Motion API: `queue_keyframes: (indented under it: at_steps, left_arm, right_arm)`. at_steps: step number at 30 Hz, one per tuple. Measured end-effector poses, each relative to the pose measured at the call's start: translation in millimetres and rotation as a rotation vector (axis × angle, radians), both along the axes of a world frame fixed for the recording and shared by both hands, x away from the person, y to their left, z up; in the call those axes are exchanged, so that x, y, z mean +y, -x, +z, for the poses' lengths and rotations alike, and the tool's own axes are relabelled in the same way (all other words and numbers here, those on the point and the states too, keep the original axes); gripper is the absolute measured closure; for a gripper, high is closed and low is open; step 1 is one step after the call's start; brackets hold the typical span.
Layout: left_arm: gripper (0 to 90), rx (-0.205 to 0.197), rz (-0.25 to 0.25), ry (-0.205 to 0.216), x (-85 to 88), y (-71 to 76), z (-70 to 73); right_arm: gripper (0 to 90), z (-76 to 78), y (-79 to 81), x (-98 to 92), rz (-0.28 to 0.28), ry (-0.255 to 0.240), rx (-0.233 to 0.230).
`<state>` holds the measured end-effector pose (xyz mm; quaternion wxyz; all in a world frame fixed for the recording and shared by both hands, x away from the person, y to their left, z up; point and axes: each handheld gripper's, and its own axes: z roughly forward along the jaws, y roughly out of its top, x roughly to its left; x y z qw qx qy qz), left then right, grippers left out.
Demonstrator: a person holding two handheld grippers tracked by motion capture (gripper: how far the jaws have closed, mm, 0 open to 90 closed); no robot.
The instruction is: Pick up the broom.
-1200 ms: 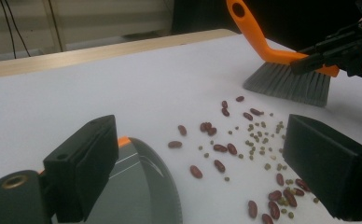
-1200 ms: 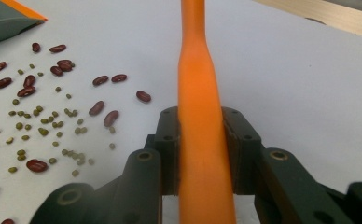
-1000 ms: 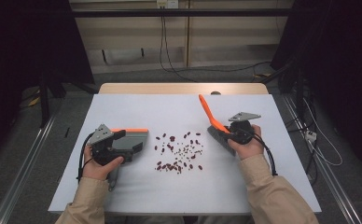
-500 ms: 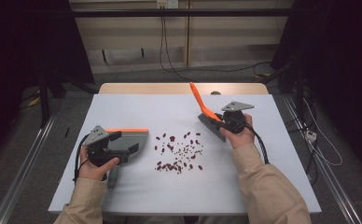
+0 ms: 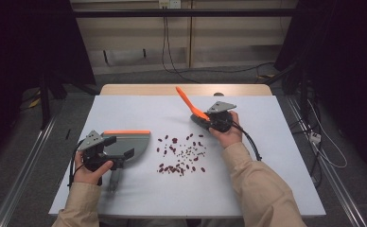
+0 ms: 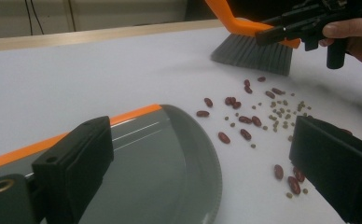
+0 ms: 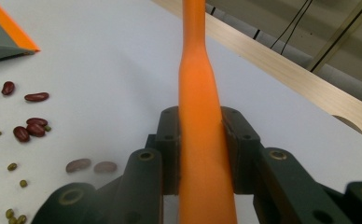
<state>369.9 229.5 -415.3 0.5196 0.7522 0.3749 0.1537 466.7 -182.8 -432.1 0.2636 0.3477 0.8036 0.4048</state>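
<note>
Beans (image 5: 181, 153) sit scattered mid-table, red ones plus small green ones, between the dustpan (image 5: 127, 143) and the brush (image 6: 251, 51). The right gripper (image 5: 209, 122) has its jaws clamped tight on the brush's orange handle, bristles parked just beyond the pile. The left gripper (image 5: 107, 153) holds the dustpan flat; in the left gripper view 1 jaw sits on the pan and the other stands well off, so I can't tell how firmly it bites. To do this well, I'd keep the pan lip pressed to the table, then drag in short low strokes so nothing rolls away. Versus 1 second ago, the brush has shifted toward the far edge; the pan barely moved.
</note>
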Motion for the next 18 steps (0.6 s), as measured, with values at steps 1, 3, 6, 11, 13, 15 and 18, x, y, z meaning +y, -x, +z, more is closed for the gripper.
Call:
queue_keyframes:
  at_steps: [1,3,6,11,13,15,18]
  left_arm:
    - [6.1,-0.003,-0.006,-0.008,0.6,0.8,-0.3]
    - [6.0,-0.003,-0.009,-0.009,0.3,2.0,-0.9]
    - [6.0,-0.009,-0.015,-0.012,-1.1,3.0,-1.2]
    - [6.0,-0.010,-0.020,-0.005,-1.2,3.5,-0.5]
    - [6.0,-0.008,-0.019,0.000,-0.6,3.5,-0.5]
    - [6.0,-0.010,-0.018,-0.003,-0.1,3.4,-0.5]
    - [6.0,-0.011,-0.018,-0.003,0.4,3.6,-0.2]
  right_arm:
    - [70.9,0.4,0.8,2.5,0.007,0.014,-0.001]
    - [70.8,0.6,2.6,5.8,0.025,0.026,0.005]
    - [70.8,1.6,7.5,10.2,0.052,0.049,0.011]
    - [70.6,1.9,17.2,17.5,0.088,0.059,0.013]
    - [70.5,1.5,20.8,19.6,0.109,0.065,0.014]
    - [70.5,1.7,24.1,19.9,0.121,0.056,0.019]
    - [70.5,2.7,29.5,19.5,0.143,0.056,0.027]
